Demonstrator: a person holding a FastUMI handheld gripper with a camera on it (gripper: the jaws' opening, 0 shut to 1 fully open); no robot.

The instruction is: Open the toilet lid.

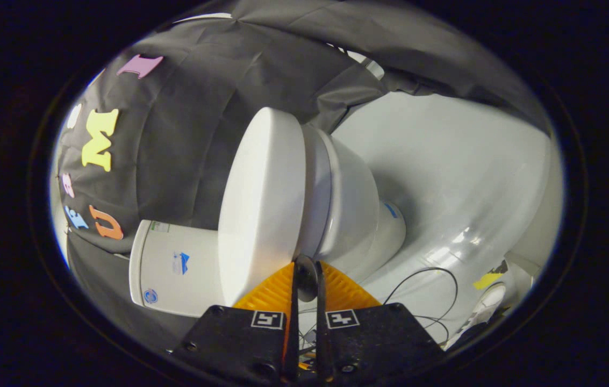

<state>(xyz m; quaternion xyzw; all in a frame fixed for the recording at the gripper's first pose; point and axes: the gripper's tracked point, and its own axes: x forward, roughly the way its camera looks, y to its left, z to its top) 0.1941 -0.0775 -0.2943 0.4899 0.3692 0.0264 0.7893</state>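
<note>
Just ahead, the gripper (pixel 304 266), fingers nearly pressed together, meets the edge of the glossy white plastic toilet lid (pixel 261 199), blue-logoed white cistern (pixel 175 269) beside.

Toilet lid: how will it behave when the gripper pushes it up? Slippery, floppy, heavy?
The toilet lid looks like rigid, glossy plastic, so it probably won't flex but may slip off the fingers. It likely swings about its end near the tank rather than sliding. The gripper reads nearly shut at its front edge.

The glossy white floor (pixel 444 161) carries the white toilet (pixel 347 204), with thin black cables (pixel 433 290) lying loose on it beside the toilet's base.
</note>
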